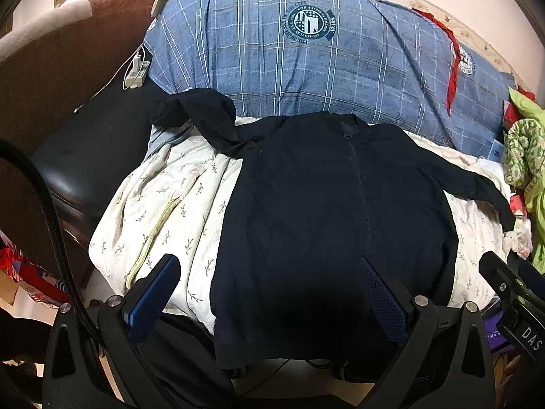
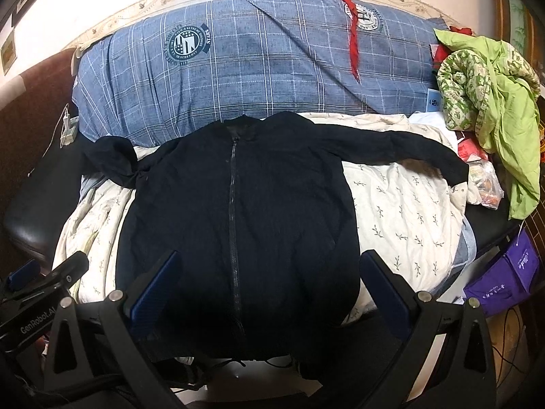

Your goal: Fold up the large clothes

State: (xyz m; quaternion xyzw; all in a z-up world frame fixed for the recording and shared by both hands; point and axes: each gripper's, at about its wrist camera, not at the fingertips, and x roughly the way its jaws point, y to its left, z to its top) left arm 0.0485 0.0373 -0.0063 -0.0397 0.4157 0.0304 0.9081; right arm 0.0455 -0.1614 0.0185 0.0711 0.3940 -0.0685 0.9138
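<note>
Black jacket lies front-up, zipped, sleeves spread over the leaf-print quilt, flat for folding. Left tool and right tool hover released near the hem, grasping nothing.

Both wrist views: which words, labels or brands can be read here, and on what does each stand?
"DAS": right gripper body.
"GenRobot.AI": left gripper body.
"STARS": banner on the quilt crest; its ring text is too small to read.
Purple bag: white print, unreadable.

Both grippers hover side by side, left gripper and right gripper, jaws spread wide, gripping nothing.
</note>
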